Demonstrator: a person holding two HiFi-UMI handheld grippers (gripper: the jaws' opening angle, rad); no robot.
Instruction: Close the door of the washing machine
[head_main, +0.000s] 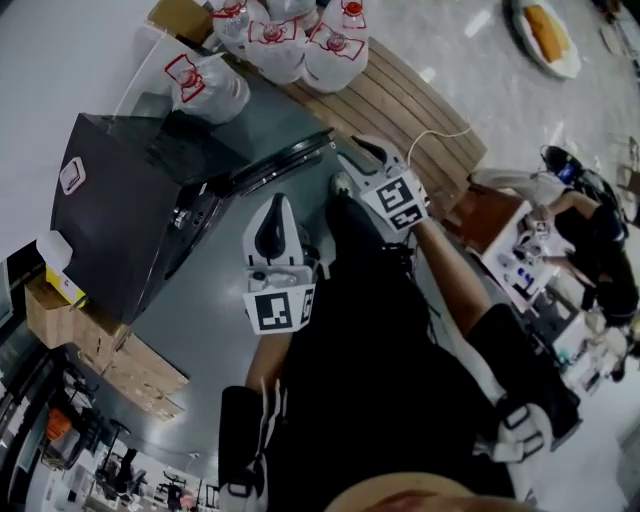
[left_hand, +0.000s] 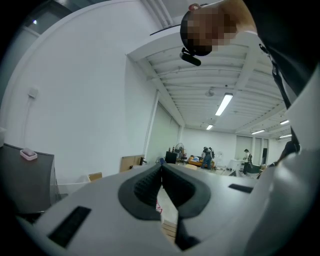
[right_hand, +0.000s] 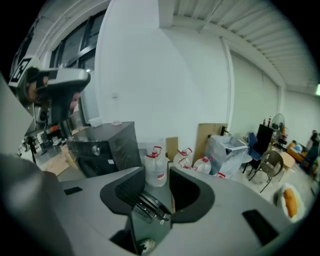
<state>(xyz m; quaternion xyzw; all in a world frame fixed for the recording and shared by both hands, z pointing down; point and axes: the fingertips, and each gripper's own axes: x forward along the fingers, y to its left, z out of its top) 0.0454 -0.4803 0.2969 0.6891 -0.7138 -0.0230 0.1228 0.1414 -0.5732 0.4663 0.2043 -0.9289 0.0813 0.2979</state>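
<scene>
The dark grey washing machine (head_main: 125, 200) stands at the left of the head view, its round door (head_main: 285, 160) swung out towards me. My right gripper (head_main: 358, 150) is at the door's free edge. In the right gripper view the jaws of the right gripper (right_hand: 157, 175) stand open, and the door's dark rim (right_hand: 147, 202) shows in the gap between them; I cannot tell if it touches. The machine (right_hand: 102, 147) sits beyond, to the left. My left gripper (head_main: 275, 208) hovers in front of the machine, apart from the door, shut on nothing (left_hand: 161, 167).
Several water jugs (head_main: 275, 40) stand behind the door, next to a slatted wooden bench (head_main: 410, 100). Cardboard boxes (head_main: 100, 350) sit by the machine's near side. A person (head_main: 590, 240) sits at a table at the right. My legs fill the lower middle.
</scene>
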